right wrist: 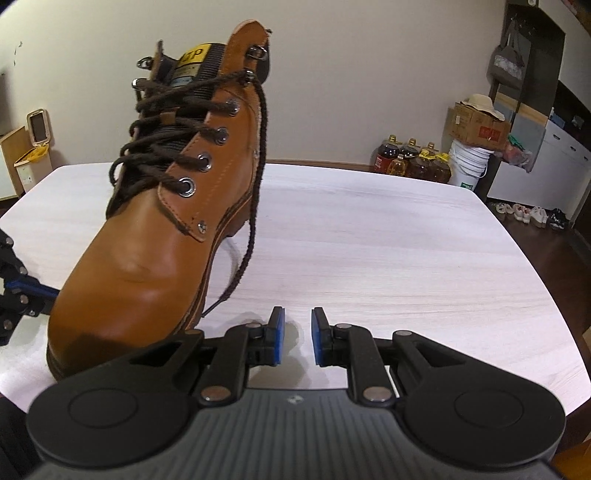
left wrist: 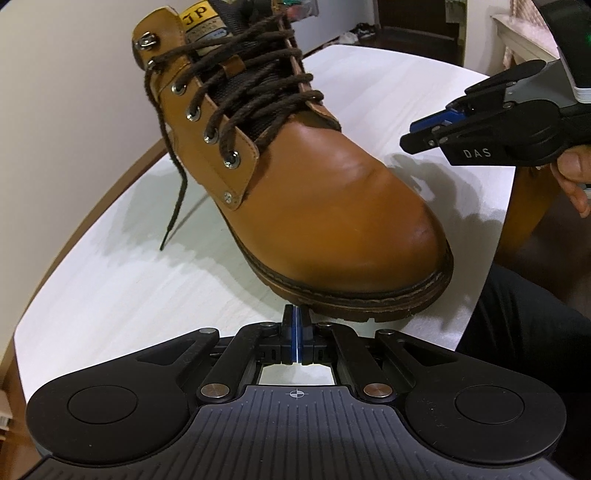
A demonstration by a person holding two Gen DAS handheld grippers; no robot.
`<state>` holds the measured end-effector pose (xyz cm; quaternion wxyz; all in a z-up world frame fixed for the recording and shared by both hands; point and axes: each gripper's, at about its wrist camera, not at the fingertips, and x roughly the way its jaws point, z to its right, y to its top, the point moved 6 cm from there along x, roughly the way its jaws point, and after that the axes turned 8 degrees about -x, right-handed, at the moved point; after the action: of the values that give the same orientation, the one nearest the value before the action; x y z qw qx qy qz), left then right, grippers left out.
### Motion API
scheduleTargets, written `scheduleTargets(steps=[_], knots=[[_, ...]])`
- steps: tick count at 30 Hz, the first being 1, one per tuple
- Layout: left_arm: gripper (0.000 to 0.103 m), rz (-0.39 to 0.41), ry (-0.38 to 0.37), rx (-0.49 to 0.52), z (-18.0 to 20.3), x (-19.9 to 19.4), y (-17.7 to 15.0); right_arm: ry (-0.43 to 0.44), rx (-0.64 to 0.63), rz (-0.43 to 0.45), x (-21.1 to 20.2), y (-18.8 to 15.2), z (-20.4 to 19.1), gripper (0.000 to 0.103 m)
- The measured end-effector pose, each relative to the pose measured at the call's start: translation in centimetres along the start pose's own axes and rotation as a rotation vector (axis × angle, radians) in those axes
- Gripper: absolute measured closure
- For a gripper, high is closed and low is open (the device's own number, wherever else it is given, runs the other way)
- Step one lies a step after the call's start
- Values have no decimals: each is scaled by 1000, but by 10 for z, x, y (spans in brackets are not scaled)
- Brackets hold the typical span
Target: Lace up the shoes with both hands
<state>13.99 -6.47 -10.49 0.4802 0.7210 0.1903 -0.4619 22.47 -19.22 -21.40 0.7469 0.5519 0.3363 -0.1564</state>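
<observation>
Risk: right gripper (right wrist: 294, 334), part-open and empty, may snag the loose dark-brown lace end (right wrist: 255, 206) and tip the tan leather boot (right wrist: 147, 251) while the left gripper (left wrist: 295, 325) sits shut, empty.

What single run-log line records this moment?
boot upright on table | lace ends loose | left hand-held gripper shut, empty | right hand-held gripper open, empty

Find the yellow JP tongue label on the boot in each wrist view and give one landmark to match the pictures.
Left wrist view: the yellow JP label sits at top centre-left, on the tongue above the laces.
Right wrist view: the same label sits upper left of centre, partly behind the boot's collar.
Shared landmark: the tan boot, standing on the white table in both.
</observation>
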Motion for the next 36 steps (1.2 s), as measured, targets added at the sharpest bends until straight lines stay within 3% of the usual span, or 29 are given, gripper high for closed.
scheduleTargets(steps=[14, 16, 32, 36], knots=[[101, 18, -41, 1, 6, -4, -4, -6, 2, 1, 6, 0, 9, 85], [95, 32, -51, -12, 2, -6, -6, -13, -4, -2, 3, -2, 6, 85], [95, 133, -32, -97, -43, -28, 9, -41, -43, -33, 11, -1, 6, 85], [95, 143, -19, -109, -57, -28, 9, -10, -26, 17, 4, 6, 15, 85]])
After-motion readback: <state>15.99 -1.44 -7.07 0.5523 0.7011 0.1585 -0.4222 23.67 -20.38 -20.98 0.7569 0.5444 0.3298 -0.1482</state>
